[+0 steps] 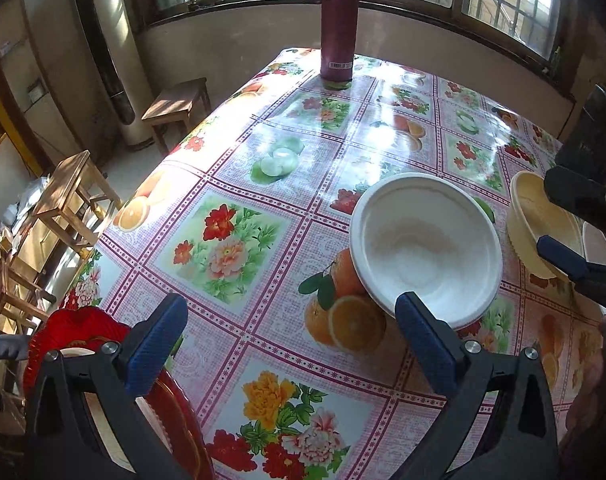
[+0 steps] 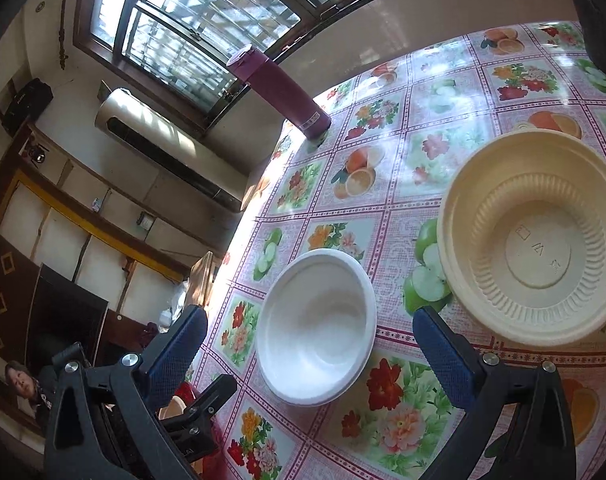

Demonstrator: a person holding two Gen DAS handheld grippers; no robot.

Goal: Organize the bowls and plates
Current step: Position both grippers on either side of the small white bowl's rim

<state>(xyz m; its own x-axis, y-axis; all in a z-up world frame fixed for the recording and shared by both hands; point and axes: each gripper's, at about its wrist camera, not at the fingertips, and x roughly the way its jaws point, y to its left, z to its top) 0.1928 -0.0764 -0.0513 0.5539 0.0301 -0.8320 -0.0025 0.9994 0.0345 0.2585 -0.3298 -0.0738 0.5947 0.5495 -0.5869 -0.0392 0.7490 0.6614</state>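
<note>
A white bowl stands empty on the flowered tablecloth. To its right sits a ribbed cream bowl, also empty. A red plate lies at the table's near left corner, partly hidden under my left gripper. That gripper is open; its right fingertip overlaps the white bowl's near rim. My right gripper is open too and hovers in front of the white bowl, holding nothing. In the left wrist view, the right gripper's fingers reach over the cream bowl.
A tall purple flask stands at the table's far edge by the window. Wooden stools are on the floor to the left of the table. A pale dish edge shows behind the cream bowl.
</note>
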